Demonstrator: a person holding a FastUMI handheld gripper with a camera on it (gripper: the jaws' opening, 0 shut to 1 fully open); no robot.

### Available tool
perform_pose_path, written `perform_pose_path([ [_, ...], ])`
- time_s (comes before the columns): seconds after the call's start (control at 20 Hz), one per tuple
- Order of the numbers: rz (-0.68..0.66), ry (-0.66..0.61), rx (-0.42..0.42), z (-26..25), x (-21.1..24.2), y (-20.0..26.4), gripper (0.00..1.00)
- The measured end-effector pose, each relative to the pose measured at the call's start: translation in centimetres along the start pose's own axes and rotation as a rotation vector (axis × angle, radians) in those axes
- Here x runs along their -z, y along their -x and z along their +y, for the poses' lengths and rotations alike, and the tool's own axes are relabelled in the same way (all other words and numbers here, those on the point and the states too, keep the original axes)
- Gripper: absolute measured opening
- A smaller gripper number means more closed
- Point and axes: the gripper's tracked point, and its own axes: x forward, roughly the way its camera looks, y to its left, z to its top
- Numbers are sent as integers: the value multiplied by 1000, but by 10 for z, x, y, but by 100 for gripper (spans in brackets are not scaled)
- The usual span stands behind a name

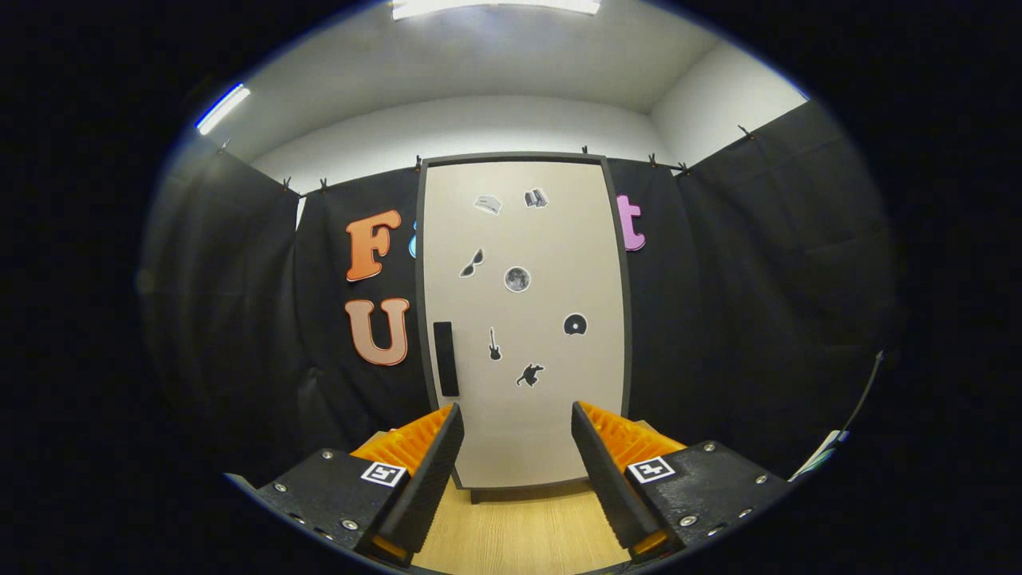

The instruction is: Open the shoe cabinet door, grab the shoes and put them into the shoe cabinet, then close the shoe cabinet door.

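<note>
Tool [517, 447] wide, holding nothing, facing shut cabinet door [523, 319]. Handle [445, 358] at door's lower left, off tool's line: risk fingers miss, skid across panel.

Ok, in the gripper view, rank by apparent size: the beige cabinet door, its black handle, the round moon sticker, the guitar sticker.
1. Beige cabinet door, closed, beyond the open gripper.
2. Black rectangular handle.
3. Round grey moon sticker and small black guitar sticker: too alike to rank.
</note>
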Motion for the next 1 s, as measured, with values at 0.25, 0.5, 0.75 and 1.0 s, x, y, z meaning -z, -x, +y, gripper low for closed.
perform_pose_path([
  [0.25, -9, -3, 32, -7, -2, 25, 88],
  [0.5, -3, 10, 30, -4, 3, 27, 91],
  [0.75, -6, 0, 21, -2, 1, 25, 92],
  [1.0, -11, 8, 18, -1, 0, 21, 93],
])
